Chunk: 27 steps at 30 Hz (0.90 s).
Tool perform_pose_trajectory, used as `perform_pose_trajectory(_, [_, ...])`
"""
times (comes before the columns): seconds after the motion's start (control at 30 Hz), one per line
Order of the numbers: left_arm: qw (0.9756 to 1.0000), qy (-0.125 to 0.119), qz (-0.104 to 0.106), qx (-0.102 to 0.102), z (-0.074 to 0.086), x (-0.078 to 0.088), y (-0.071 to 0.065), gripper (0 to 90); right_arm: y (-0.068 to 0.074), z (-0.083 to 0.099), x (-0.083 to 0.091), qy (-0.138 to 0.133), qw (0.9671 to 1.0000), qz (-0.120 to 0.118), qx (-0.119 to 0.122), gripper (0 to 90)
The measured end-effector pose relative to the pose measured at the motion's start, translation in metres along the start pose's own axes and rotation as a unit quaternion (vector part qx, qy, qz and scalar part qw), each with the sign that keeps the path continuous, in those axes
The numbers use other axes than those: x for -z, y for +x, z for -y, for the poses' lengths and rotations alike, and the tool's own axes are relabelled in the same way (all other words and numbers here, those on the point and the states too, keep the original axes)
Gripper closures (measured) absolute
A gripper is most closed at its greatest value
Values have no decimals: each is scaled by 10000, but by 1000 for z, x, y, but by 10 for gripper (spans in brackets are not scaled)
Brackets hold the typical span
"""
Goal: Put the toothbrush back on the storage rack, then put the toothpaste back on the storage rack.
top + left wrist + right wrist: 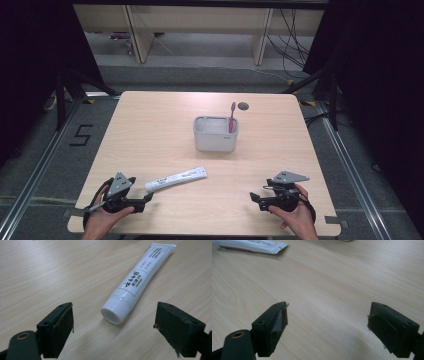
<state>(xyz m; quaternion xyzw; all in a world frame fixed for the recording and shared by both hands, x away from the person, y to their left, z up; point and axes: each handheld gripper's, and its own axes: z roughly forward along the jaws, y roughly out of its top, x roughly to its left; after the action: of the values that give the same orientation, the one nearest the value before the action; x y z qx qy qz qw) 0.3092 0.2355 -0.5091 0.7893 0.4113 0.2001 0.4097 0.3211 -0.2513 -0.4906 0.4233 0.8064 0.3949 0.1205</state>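
A white toothpaste tube [176,179] lies on the wooden table [150,130], cap end toward my left gripper [148,198]. In the left gripper view the tube [140,280] rests just ahead of the open jaws, its cap between their lines but apart from both pads. My right gripper [254,197] sits near the front right of the table, jaws wide open over bare wood [332,295]. A grey caddy [215,133] stands mid-table with a pink toothbrush [232,116] upright in its right corner. The tube's flat end [257,245] shows at the top left of the right gripper view.
A small dark round grommet [243,106] sits in the tabletop behind the caddy. Beyond the table's far edge are wooden furniture legs and loose cables on the floor. Bare wood lies between the two grippers.
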Motion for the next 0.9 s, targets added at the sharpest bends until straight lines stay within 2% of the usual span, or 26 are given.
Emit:
perform_pose_trajectory(0.03, [10000, 0, 10, -5, 0, 0, 0, 151, 2, 3, 2, 47, 10000, 18, -70, 169])
perform_pose_trajectory(0.17, [9998, 85, 36, -147, 0, 2, 1, 151, 1, 6, 4, 56, 10000, 28, -15, 169])
perform_pose_trajectory(0.2, [9998, 78, 33, -159, 0, 2, 1, 151, 4, 7, 6, 149, 9998, 67, -91, 170])
perform_pose_trajectory(0.3, [10000, -20, 22, -34, 0, 1, 0, 151, 4, 10, 7, 171, 9998, 84, 32, 170])
perform_pose_trajectory(0.33, [9999, 55, 22, -92, 0, 2, 2, 151, 5, 12, 7, 163, 9998, 108, 33, 170])
perform_pose_trajectory(0.43, [9999, 54, 20, -97, 0, 2, 2, 151, 4, 12, 8, 193, 9996, 160, 128, 171])
perform_pose_trajectory(0.47, [9999, 59, 23, -143, 0, 3, 2, 151, 4, 13, 8, 191, 9997, 93, 110, 171])
perform_pose_trajectory(0.5, [10000, -77, 25, 13, 0, 1, 0, 151, 4, 13, 8, 208, 9996, 92, 155, 172])
perform_pose_trajectory(0.53, [10000, -76, 26, -15, -1, 2, 0, 151, 6, 14, 8, 199, 9998, 59, 22, 172])
perform_pose_trajectory(0.63, [9999, -97, 58, -18, -1, 3, -1, 151, 5, 14, 9, 264, 9995, 90, 178, 174])
perform_pose_trajectory(0.67, [9999, -71, 56, -73, -2, 4, -1, 151, 8, 15, 9, 282, 9995, 137, 94, 175])
perform_pose_trajectory(0.7, [9999, -101, 69, -76, -3, 3, -2, 151, 7, 15, 9, 294, 9994, 91, 166, 177])
perform_pose_trajectory(0.73, [9999, -122, 87, -69, -3, 3, -2, 151, 8, 15, 10, 313, 9994, 130, 92, 178])
perform_pose_trajectory(0.77, [9999, -106, 100, -88, -4, 4, -2, 151, 10, 16, 10, 299, 9995, 66, -45, 179])
perform_pose_trajectory(0.8, [9998, -102, 110, -88, -4, 3, -3, 151, 8, 16, 9, 280, 9995, 40, 147, 179])
perform_pose_trajectory(0.83, [9999, -81, 110, -92, -5, 3, -3, 151, 8, 16, 10, 306, 9994, 88, 161, 179])
perform_pose_trajectory(0.87, [9998, -22, 98, -177, -6, 4, -2, 151, 9, 16, 11, 324, 9994, 115, 79, 179])
perform_pose_trajectory(0.9, [9999, -80, 100, -116, -6, 3, -4, 151, 9, 17, 11, 318, 9994, 94, 113, 179])
